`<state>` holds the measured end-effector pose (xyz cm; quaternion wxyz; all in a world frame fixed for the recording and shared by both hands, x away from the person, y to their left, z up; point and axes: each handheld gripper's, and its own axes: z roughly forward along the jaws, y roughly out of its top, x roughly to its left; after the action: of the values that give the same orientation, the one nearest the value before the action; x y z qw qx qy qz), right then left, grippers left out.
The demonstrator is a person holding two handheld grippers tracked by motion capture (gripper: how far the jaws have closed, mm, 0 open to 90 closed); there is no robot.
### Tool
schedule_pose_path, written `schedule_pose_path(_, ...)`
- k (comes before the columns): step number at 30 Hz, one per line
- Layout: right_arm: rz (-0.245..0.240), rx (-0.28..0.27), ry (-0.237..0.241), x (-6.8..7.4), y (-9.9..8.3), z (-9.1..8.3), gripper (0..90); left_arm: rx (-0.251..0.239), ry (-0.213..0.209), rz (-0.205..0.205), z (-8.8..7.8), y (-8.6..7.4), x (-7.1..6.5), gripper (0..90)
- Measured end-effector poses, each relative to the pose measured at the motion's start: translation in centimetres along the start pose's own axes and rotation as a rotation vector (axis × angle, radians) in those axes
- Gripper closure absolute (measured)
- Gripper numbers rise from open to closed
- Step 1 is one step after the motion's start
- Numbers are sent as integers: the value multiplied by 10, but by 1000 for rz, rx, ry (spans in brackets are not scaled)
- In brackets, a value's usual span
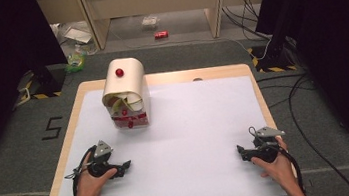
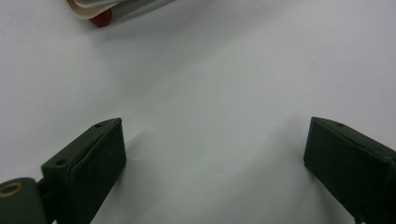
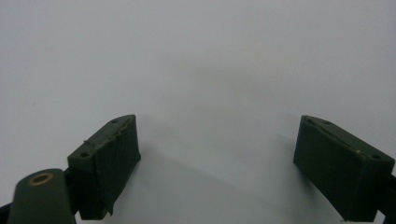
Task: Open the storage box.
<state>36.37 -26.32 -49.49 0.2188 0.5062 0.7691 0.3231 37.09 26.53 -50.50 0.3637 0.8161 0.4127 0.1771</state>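
Note:
A cream, round-topped box (image 1: 126, 93) with red knobs stands on the white sheet (image 1: 196, 125) at the back left; its front is open and shows folded cloth or paper inside. In the left gripper view its lower edge and a red knob (image 2: 101, 17) lie at the top left. My left gripper (image 1: 125, 165) rests low on the sheet near the front left, jaws wide apart with nothing between them (image 2: 215, 154). My right gripper (image 1: 241, 150) sits at the front right, open too, over bare sheet (image 3: 217, 154).
The white sheet covers a wooden table (image 1: 81, 92). Beyond the table, on the grey floor, stand wooden furniture legs (image 1: 214, 7), a red can (image 1: 160, 34), litter and cables. Dark curtains hang on both sides.

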Motion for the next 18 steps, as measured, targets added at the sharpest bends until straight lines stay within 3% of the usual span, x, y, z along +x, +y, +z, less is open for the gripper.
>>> schedule_pose_path(9, 0, 0, 0, 0, 0, 0, 146, -8, 8, 15, -1, 0, -2, 61)
schedule_pose_path(16, 1, 1, 1, 0, 0, 0, 146, -39, 91, 50, -5, -1, -8, 58)
schedule_pose_path(18, 0, 0, 0, 0, 0, 0, 146, -67, 131, 15, -5, 0, -8, 199)
